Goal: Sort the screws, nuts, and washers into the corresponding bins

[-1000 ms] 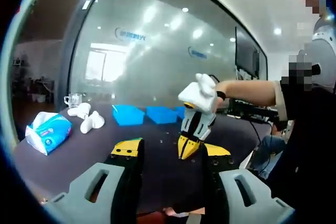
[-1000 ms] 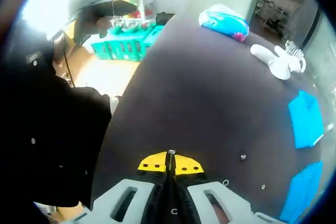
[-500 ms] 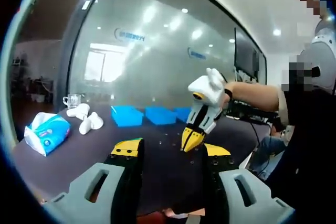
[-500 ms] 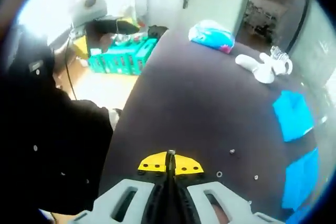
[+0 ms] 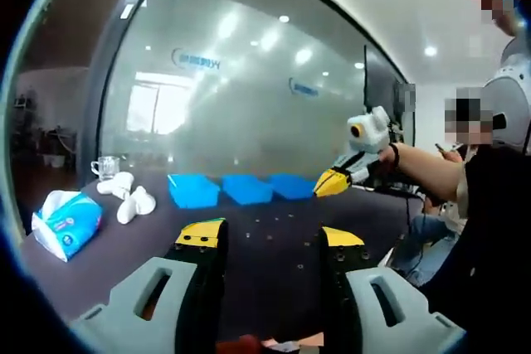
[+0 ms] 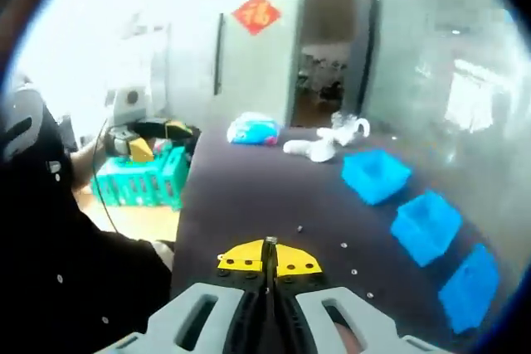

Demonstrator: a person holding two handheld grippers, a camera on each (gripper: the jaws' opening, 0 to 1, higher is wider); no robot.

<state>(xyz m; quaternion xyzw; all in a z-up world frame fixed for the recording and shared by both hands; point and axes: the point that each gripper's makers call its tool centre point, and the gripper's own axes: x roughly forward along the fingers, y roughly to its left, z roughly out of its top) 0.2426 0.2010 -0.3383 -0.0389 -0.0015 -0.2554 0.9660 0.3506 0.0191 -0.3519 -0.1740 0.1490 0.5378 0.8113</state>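
Note:
My left gripper hangs open above the dark table, with nothing between its yellow-tipped jaws. Three blue bins stand in a row at the table's far side. Small loose metal parts lie in front of them. My right gripper, in a white-gloved hand, is raised near the rightmost bin. In the right gripper view, my right gripper is shut on a thin grey screw that sticks out at its tips. The bins run along the right, with loose parts beside them.
A blue tissue pack, white objects and a glass cup sit at the table's far end. A green crate stands on the floor beyond the table edge. A person in dark clothes is close by.
The right gripper has risen off the table and swung over toward the blue bins, still shut on the screw. Its view has tilted up from the tabletop. The left gripper stays open.

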